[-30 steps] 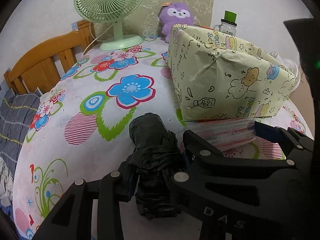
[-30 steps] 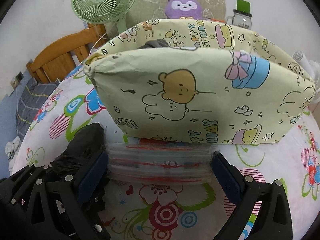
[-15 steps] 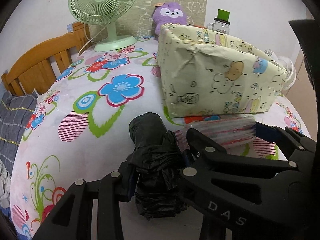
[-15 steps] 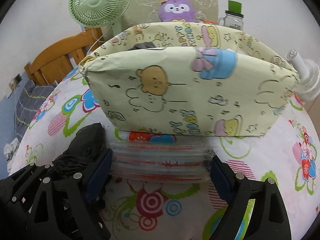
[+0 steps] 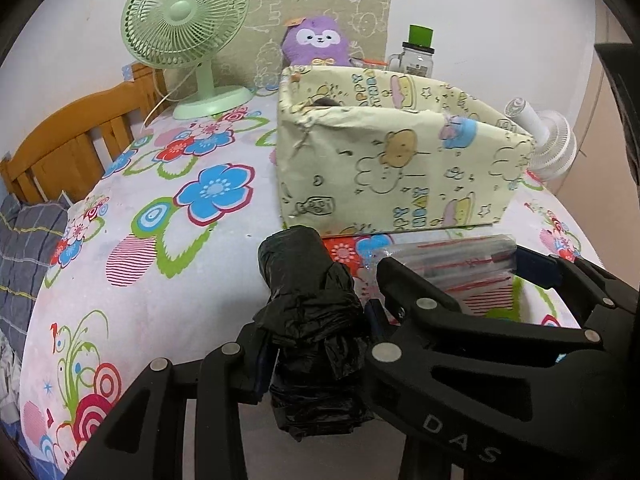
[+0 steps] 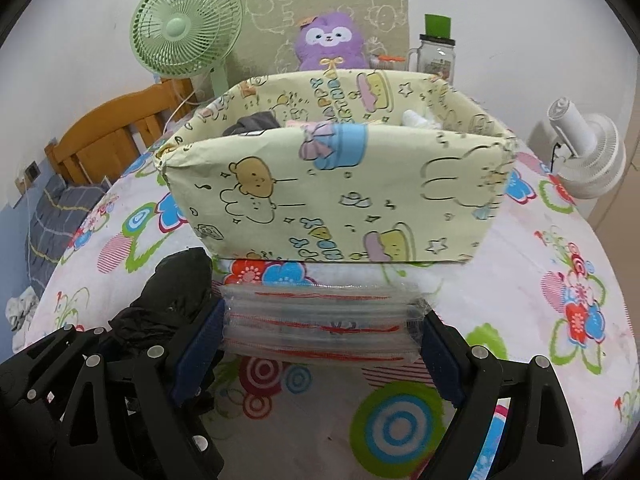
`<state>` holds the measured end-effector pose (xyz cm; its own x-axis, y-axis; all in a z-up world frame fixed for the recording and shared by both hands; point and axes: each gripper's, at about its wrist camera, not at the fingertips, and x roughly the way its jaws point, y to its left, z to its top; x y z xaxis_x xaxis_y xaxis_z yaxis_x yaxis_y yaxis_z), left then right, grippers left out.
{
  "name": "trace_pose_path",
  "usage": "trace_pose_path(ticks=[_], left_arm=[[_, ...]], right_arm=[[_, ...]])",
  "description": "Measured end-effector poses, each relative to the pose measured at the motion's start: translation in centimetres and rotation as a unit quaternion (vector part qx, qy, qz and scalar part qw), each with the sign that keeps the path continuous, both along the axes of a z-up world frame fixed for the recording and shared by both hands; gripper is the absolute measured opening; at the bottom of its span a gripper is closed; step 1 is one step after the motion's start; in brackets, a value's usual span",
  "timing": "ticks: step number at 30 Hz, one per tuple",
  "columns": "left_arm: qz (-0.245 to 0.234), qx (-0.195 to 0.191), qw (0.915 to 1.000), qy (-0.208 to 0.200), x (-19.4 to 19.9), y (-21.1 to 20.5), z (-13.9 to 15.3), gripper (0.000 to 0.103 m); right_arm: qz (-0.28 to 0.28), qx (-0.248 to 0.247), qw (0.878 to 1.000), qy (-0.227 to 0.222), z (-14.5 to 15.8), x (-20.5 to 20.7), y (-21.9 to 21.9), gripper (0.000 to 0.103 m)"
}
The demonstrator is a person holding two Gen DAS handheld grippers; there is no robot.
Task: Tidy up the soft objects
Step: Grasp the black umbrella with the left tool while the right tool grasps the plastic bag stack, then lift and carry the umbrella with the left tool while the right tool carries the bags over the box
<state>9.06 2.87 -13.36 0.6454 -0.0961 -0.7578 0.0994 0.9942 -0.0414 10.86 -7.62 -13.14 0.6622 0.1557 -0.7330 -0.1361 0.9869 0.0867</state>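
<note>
My left gripper [image 5: 316, 344] is shut on a roll of black plastic bags [image 5: 308, 304], held above the flowered tablecloth; the roll also shows in the right wrist view [image 6: 172, 292]. My right gripper [image 6: 322, 320] is shut on a stack of clear zip bags with red stripes [image 6: 320, 320], also seen in the left wrist view [image 5: 460, 264]. Both are held just in front of a yellow cartoon-print storage box [image 6: 336, 200], which also shows in the left wrist view [image 5: 400, 168]. The box holds a dark cloth [image 6: 252, 124] and white items [image 6: 416, 120].
A green desk fan [image 6: 188, 28], a purple plush toy [image 6: 328, 42] and a jar with a green lid [image 6: 436, 54] stand behind the box. A white fan [image 6: 588, 156] is at the right. A wooden bed frame [image 5: 76, 136] and grey plaid bedding [image 5: 24, 240] lie left of the table.
Both grippers have pulled back and risen with their loads, so the box looks farther away and its open top and contents have come into view.
</note>
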Motion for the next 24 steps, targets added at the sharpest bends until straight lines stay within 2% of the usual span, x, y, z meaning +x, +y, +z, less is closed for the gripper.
trace_pose_path(ticks=[24], left_arm=[[-0.021, 0.003, 0.9986, -0.049, -2.8, -4.0, 4.2, 0.042]], right_arm=[[-0.021, 0.001, 0.998, -0.054, 4.7, -3.7, -3.8, 0.092]])
